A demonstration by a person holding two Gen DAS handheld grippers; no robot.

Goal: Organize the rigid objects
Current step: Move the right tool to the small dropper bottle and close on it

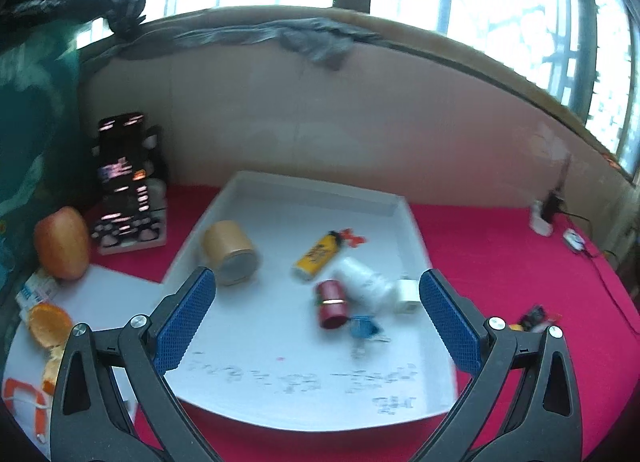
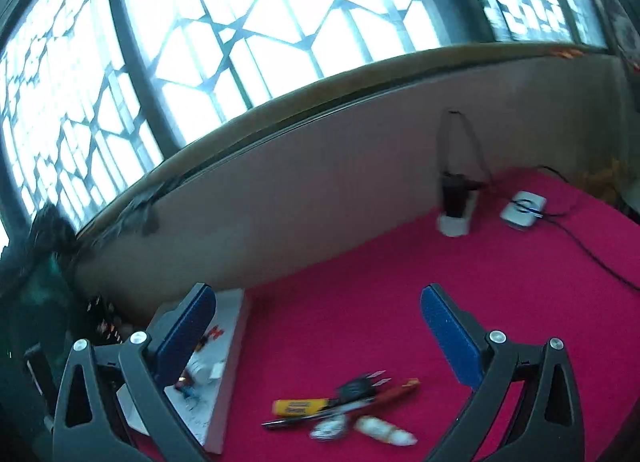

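Claw number one, the left claw [image 1: 316, 316], was wide open and held nothing. It hung over the near part of the white tray [image 1: 280, 402], and its two blue pads stood far apart. The right claw [image 2: 318, 336] was wide open and empty too. It hung over the red worktop [image 2: 440, 282], just right of the tray's side wall.

Some things were already in the tray. A roll of brown tape [image 1: 230, 252] lay on the left. A yellow lighter [image 1: 318, 254], a white bottle [image 1: 364, 282], a red tube [image 1: 331, 304], a small white block [image 1: 408, 294] and a blue thing with keys [image 1: 364, 328] lay close together on the right.

More things lay in a little pile on the worktop, near the right claw. I could see a second yellow lighter [image 2: 300, 407], a black pen [image 2: 296, 420], a red stick [image 2: 396, 389] and a small white tube [image 2: 386, 431]. They were blurry, so I could not name the rest.

It looked like the job was about half done. The step in hand seemed to be picking the next thing from the pile. The right claw pointed above and past the pile, so it would need to tip down and come back toward it. Then it would need to close on one thing and carry it left into the tray. The pile was tangled, so grabbing just one thing could be tricky.
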